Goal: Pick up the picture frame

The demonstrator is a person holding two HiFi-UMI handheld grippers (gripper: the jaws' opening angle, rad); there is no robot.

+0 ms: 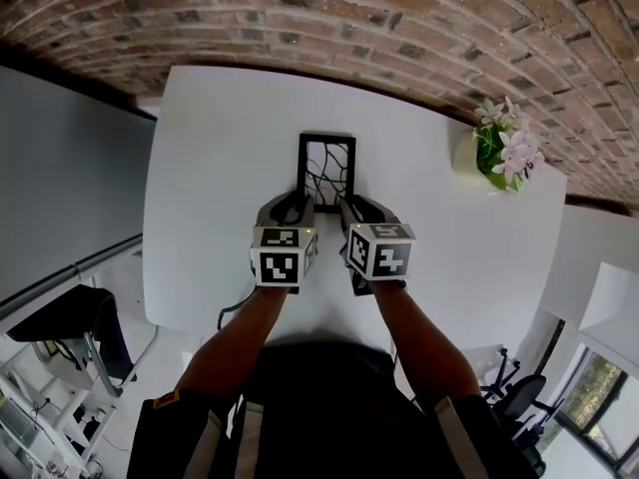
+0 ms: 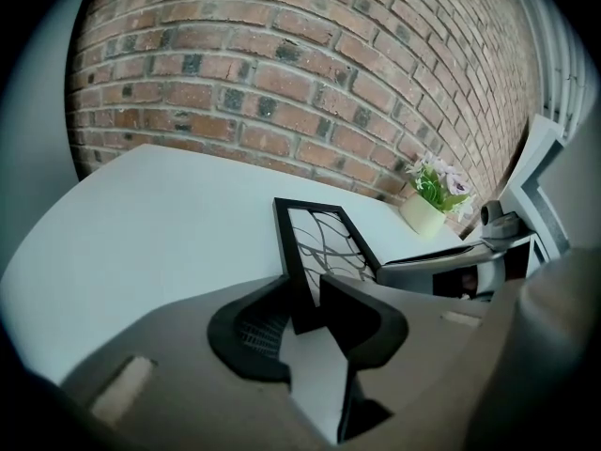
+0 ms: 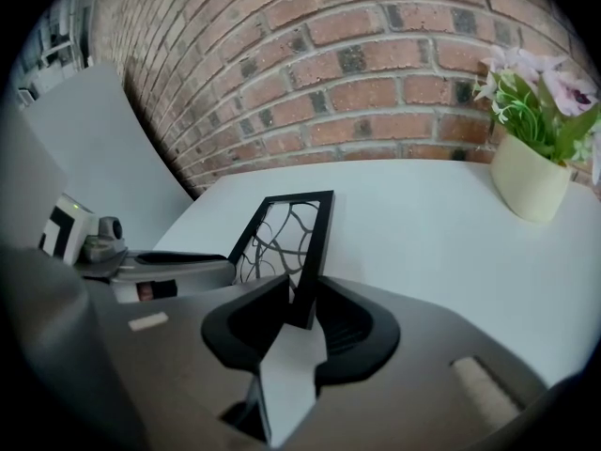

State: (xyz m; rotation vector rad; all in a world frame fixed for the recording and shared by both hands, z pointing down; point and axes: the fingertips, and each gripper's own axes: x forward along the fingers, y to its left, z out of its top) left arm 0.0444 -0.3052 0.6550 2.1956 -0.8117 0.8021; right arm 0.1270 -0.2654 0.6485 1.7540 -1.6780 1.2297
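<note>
A black picture frame (image 1: 326,171) with a branching line pattern rests on the white table (image 1: 215,178), short side toward me. My left gripper (image 1: 300,204) is shut on the frame's near left corner. In the left gripper view the frame's left bar (image 2: 299,280) runs between the two jaws, which press on it from both sides (image 2: 305,310). My right gripper (image 1: 351,206) is shut on the near right corner. The right gripper view has the right bar (image 3: 310,271) pinched between its jaws (image 3: 305,303). Whether the frame's near edge is off the table I cannot tell.
A cream pot of pink and white flowers (image 1: 502,151) stands at the table's far right corner. A brick wall (image 1: 399,18) runs right behind the table. The table's left edge (image 1: 150,228) drops to the floor, where office chairs and desks stand.
</note>
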